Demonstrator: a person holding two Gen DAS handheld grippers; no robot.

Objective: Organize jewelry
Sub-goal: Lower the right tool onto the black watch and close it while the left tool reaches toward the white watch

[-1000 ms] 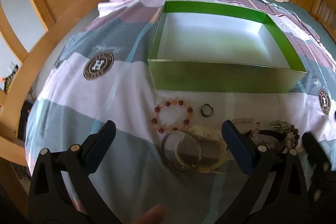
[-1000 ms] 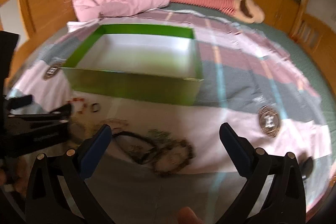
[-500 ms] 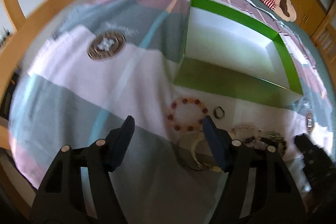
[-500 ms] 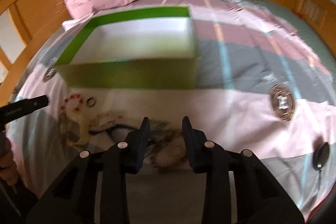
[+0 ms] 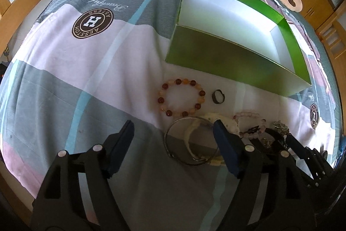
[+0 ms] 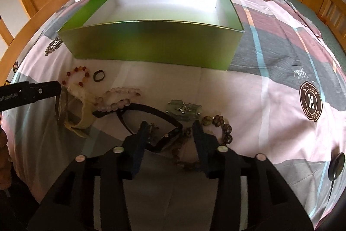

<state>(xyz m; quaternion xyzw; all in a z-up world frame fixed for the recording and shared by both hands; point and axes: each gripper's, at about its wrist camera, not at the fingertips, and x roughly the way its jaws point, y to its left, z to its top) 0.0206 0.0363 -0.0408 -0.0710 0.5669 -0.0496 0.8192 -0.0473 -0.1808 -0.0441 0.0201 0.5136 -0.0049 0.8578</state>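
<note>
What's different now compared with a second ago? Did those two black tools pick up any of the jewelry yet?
Not yet. Both tools came down closer to the jewelry and narrowed from wide open, then reopened a little. The left tool now flanks the silver bangle; the right tool straddles the black bangle, neither clamped on anything. The red bead bracelet, small dark ring and empty green box stayed put.

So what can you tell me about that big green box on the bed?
The green box is a wide, shallow, open rectangle that looks like shiny cardboard, green on its walls and white on its floor. Nothing is inside it. It sits flat on the patchwork bedspread, just beyond the scattered jewelry. No jewelry or gripper touches it.
</note>
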